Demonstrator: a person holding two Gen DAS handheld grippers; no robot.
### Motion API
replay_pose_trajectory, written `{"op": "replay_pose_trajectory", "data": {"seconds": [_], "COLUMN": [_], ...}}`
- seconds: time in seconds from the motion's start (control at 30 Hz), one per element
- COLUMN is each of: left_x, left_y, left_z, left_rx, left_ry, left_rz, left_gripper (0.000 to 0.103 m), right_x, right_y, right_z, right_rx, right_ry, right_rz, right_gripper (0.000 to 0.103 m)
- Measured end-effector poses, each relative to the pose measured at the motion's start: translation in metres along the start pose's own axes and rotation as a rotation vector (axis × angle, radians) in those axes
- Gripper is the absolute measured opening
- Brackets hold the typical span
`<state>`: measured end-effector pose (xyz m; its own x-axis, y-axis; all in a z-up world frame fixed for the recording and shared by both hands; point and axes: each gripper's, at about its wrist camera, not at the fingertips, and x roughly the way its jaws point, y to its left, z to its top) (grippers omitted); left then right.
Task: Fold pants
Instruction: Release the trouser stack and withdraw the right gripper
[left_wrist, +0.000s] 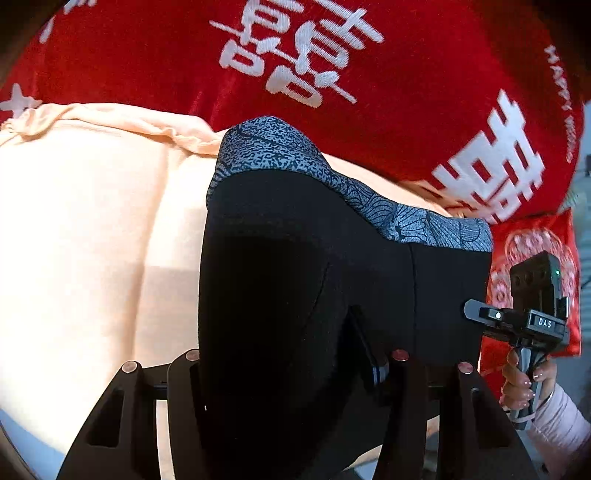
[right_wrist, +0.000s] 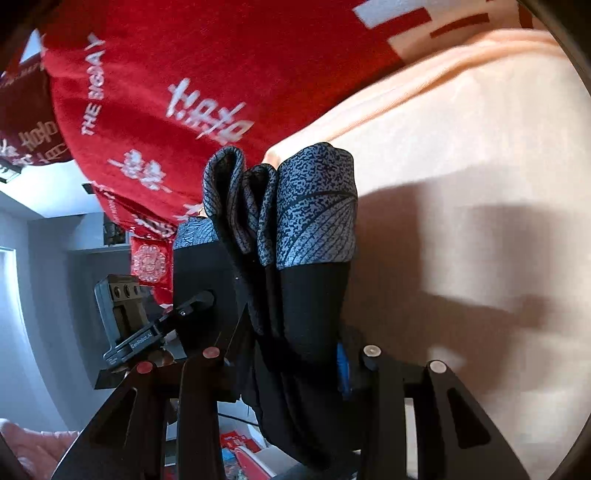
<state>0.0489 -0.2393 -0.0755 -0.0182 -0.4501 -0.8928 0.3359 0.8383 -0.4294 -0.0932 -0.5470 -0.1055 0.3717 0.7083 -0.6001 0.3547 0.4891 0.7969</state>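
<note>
Both grippers hold the black pants (left_wrist: 295, 295) up above a peach sheet (left_wrist: 92, 240) — the left gripper (left_wrist: 291, 365) has its fingers (left_wrist: 373, 354) clamped on the dark cloth, and the right gripper (right_wrist: 291, 354) pinches a bunched fold of it. Grey patterned waistband (right_wrist: 314, 206) sits at the far edge, near a red blanket (left_wrist: 369, 92) with white lettering.
</note>
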Motion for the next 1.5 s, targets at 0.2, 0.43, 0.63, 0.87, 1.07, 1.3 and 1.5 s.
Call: {"op": "replay_pose_trajectory", "data": {"seconds": [0.2, 0.43, 0.63, 0.87, 1.07, 1.3, 1.5], "left_x": [-0.014, 0.014, 0.022, 0.001, -0.026, -0.046, -0.059], "left_y": [0.012, 0.062, 0.092, 0.083, 0.071, 0.036, 0.012], "left_z": [-0.039, -0.083, -0.097, -0.095, -0.1, -0.115, -0.135], "left_rx": [0.021, -0.019, -0.059, 0.02, 0.051, 0.145, 0.2], "left_ry": [0.029, 0.081, 0.044, 0.008, -0.03, -0.032, 0.011], "left_rz": [0.025, 0.026, 0.049, 0.211, 0.325, 0.404, 0.423], "left_gripper": [0.056, 0.057, 0.092, 0.092, 0.092, 0.092, 0.092], "right_x": [0.018, 0.059, 0.065, 0.053, 0.033, 0.012, -0.003], "right_y": [0.0, -0.033, -0.045, -0.026, -0.002, 0.015, 0.037], "right_z": [-0.058, -0.086, -0.089, -0.095, -0.11, -0.138, -0.164], "right_rx": [0.049, 0.066, 0.056, 0.059, 0.014, 0.054, 0.076], "right_ry": [-0.002, 0.033, 0.008, -0.011, -0.039, -0.066, -0.116], "right_rz": [0.009, -0.089, -0.133, -0.301, -0.54, -0.623, -0.678], "right_gripper": [0.04, 0.042, 0.058, 0.065, 0.068, 0.077, 0.08]}}
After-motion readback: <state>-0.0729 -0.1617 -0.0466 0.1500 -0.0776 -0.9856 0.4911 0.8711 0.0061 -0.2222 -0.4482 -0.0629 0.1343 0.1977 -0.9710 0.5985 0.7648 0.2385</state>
